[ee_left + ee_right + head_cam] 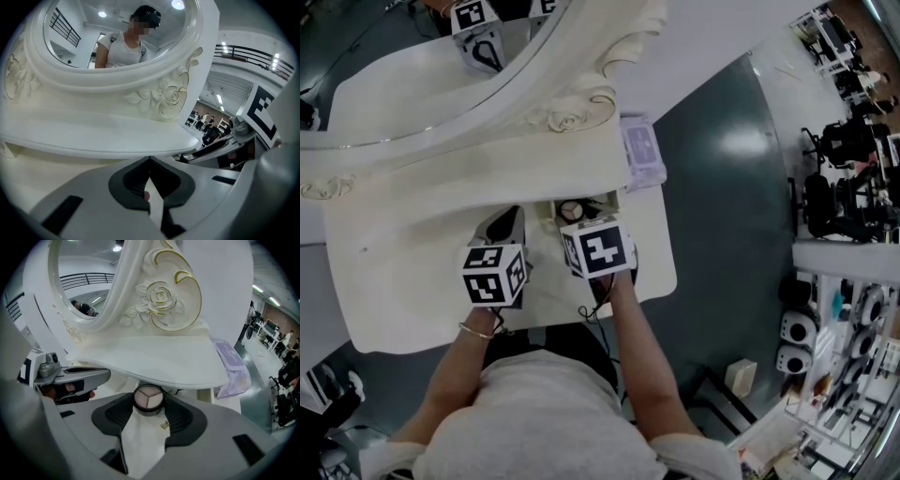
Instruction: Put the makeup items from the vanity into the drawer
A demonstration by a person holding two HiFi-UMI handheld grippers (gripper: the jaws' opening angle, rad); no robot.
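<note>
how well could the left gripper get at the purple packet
Probably not easily: the purple packet lies at the vanity's right end, and the right gripper, shut on a compact, sits between it and the left gripper.

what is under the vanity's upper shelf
A round three-shade compact, clamped by the right gripper, sits just below the front edge of the shelf. Anything deeper beneath is covered by it.
</note>
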